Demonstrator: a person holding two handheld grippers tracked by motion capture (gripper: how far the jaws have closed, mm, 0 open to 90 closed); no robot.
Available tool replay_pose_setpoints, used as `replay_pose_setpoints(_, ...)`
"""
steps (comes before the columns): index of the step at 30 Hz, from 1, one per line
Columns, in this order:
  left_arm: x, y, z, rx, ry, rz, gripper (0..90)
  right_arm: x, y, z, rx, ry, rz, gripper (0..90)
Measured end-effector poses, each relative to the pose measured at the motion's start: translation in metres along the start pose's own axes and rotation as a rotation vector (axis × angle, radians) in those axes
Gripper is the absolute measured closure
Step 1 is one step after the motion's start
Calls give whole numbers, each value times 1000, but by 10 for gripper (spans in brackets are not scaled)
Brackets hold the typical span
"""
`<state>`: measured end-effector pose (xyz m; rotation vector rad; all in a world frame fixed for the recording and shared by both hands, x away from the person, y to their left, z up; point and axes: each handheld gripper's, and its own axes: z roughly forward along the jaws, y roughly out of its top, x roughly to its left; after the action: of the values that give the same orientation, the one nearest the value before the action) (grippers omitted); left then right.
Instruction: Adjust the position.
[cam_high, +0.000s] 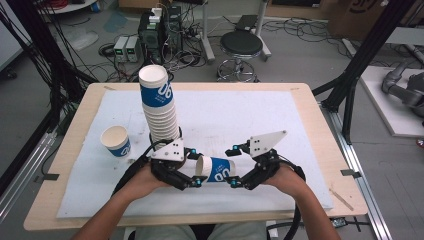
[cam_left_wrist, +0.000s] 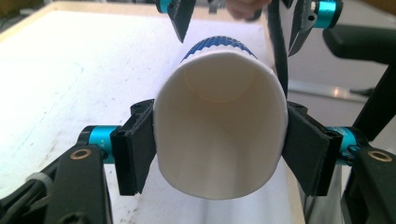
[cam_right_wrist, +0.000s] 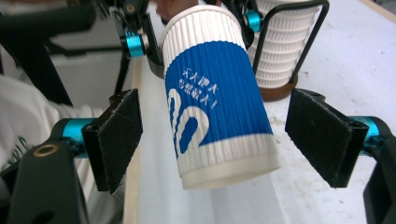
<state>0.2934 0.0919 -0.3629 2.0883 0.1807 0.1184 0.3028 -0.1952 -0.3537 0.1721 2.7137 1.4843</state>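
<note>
A blue-and-white ribbed paper cup (cam_high: 219, 169) lies sideways in the air just above the white mat. My left gripper (cam_high: 196, 167) is shut on its rim end; in the left gripper view both pads (cam_left_wrist: 135, 144) press the sides of the open mouth (cam_left_wrist: 219, 116). My right gripper (cam_high: 233, 167) is open around the cup's base end. In the right gripper view the cup (cam_right_wrist: 215, 93) hangs between the two pads (cam_right_wrist: 116, 135) with a gap on each side. A tall stack of the same cups (cam_high: 159, 105) stands in a black wire holder behind the left gripper.
A single upright cup (cam_high: 116, 141) stands on the mat to the left. The white mat (cam_high: 240, 115) covers most of the wooden table (cam_high: 320, 130). The stack's holder (cam_right_wrist: 280, 42) sits close behind the held cup. A stool (cam_high: 241, 45) and electronics stand on the floor beyond.
</note>
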Motion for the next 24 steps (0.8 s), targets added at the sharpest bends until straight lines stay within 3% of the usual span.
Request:
replay_pose_setpoints(7, 2, 10, 2, 83, -8, -5, 319, 1, 16, 9, 157, -32, -75, 195)
replay_pose_setpoints(8, 2, 10, 2, 83, -8, -5, 319, 1, 16, 9, 157, -32, -75, 195)
replay_pose_setpoints(9, 2, 12, 3, 95, -7, -2, 319, 1, 20, 13, 201, -35, -102, 195)
replay_pose_setpoints(16, -1, 17, 11, 180, 4, 4, 319, 3, 29, 28, 314, -27, -152, 195)
replay_pose_setpoints(24, -2, 18, 14, 207, 4, 1, 319, 6, 31, 38, 369, -20, -178, 195)
